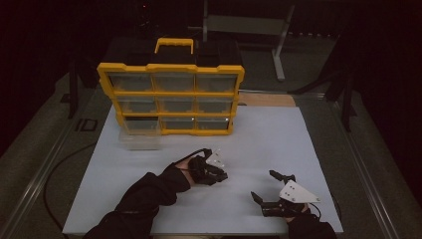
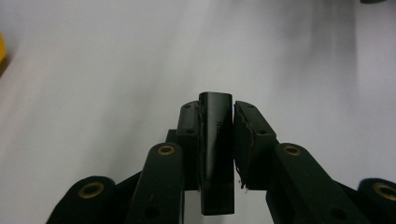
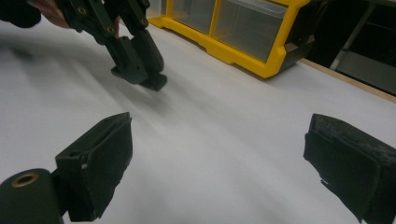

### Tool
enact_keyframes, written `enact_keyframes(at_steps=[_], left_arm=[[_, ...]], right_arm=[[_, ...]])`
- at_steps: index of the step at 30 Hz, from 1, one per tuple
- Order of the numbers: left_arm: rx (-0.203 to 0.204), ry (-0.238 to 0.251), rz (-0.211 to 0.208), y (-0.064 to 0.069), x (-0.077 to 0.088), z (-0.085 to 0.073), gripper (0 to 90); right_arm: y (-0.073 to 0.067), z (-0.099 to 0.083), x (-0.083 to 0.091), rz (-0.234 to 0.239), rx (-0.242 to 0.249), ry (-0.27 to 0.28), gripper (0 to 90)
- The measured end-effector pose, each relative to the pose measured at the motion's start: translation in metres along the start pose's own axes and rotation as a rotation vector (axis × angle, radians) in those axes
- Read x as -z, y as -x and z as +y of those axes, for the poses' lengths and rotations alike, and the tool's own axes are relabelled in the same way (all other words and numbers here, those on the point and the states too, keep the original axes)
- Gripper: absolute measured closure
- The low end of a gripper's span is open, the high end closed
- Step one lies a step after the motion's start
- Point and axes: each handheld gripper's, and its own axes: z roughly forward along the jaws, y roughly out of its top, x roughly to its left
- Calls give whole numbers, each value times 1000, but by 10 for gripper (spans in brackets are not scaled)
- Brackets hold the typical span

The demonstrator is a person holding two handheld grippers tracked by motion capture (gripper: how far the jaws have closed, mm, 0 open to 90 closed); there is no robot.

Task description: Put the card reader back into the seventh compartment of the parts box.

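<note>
We count two hand-held grippers: the left hand-held gripper (image 1: 222, 175) and the right hand-held gripper (image 1: 263, 186). One small black rectangular block (image 2: 215, 154) shows. There's one yellow-framed plastic organizer case (image 1: 171, 97) with nine clear drawers, one loose clear plastic bin (image 1: 141, 141), and one white tabletop (image 1: 268, 134).

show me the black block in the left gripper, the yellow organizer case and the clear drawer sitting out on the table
black block (image 2: 215, 140): left gripper view, on its front face between the pads.
yellow organizer case (image 1: 171, 67): high view, on the top bar of its frame.
clear drawer (image 1: 140, 141): high view, on its front wall.
</note>
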Motion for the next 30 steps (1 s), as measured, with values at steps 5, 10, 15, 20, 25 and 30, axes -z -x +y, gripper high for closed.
enact_keyframes(at_steps=[5, 10, 15, 20, 25, 30], left_arm=[[17, 14, 25, -3, 14, -3, 735], [27, 25, 51, -6, 27, -8, 735], [48, 37, 76, -9, 38, -14, 735], [58, 44, 106, -13, 51, -19, 735], [67, 67, 136, -14, 63, -22, 735], [104, 111, 198, -19, 77, -28, 734]], right_arm=[[0, 0, 0, -1, 2, -2, 79], [0, 0, 0, -2, 0, -1, 79], [0, 0, -1, -2, 3, -2, 79], [0, 0, 0, -2, 2, -2, 79], [0, 0, 0, -3, 1, -3, 79], [0, 0, -1, -4, 2, -3, 79]])
